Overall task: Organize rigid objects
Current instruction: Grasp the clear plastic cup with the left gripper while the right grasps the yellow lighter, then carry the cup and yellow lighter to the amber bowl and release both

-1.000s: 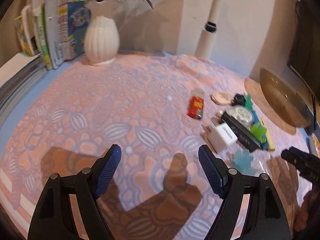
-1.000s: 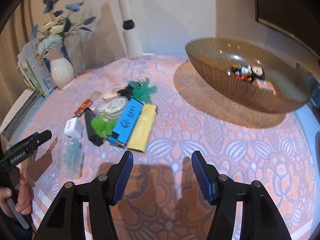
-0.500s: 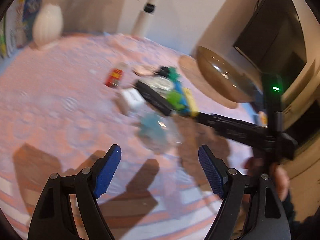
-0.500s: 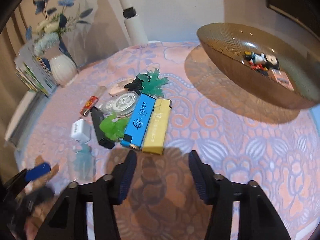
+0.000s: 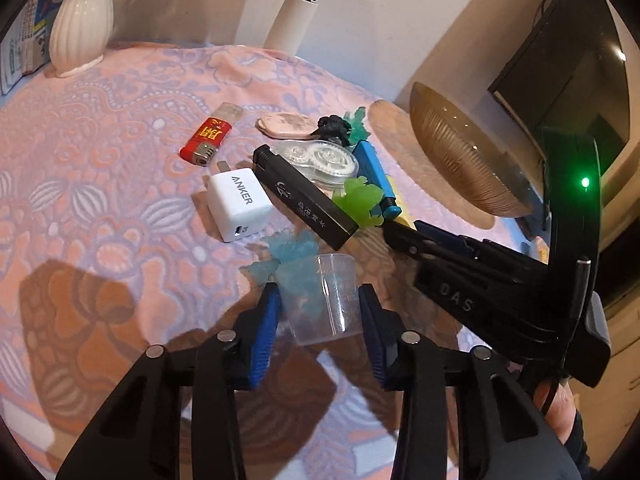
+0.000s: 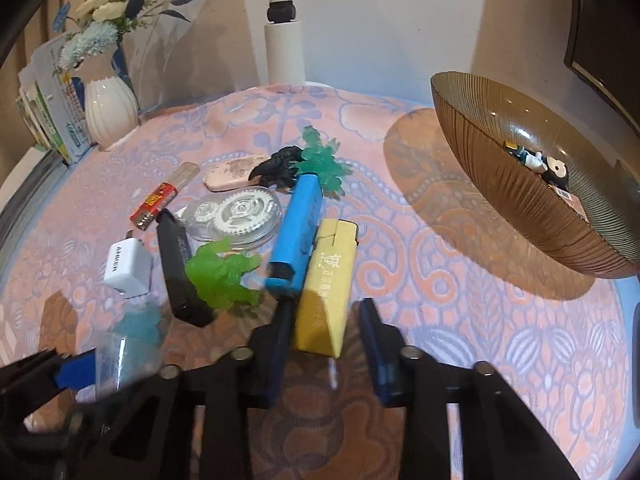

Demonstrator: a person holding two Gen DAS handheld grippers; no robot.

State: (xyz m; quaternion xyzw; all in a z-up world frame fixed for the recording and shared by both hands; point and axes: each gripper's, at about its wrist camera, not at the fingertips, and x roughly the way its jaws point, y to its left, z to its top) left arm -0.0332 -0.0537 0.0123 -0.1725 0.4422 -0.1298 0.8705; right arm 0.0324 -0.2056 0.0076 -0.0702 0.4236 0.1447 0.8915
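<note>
A second ago our left gripper (image 5: pixel 320 316) hung wide open over bare cloth at the left of the worktop (image 5: pixel 100 168); it has since swung toward the clutter, and its fingers now bracket the clear cup (image 5: pixel 326 300) at lower centre of the left view, narrowed but, as far as we can tell, not yet clenched on it. The teal figure (image 5: pixel 292 254) lies just behind the cup, touching or nearly so. Our right gripper (image 6: pixel 324 344) has dropped toward the pile as well, and its open fingers straddle the near end of the yellow lighter (image 6: pixel 326 296), low centre in the right view, without pinching it. The bowl (image 6: pixel 512 184) at upper right already holds a few pieces. We judge both arms are lined up for pickups; closing comes next.
</note>
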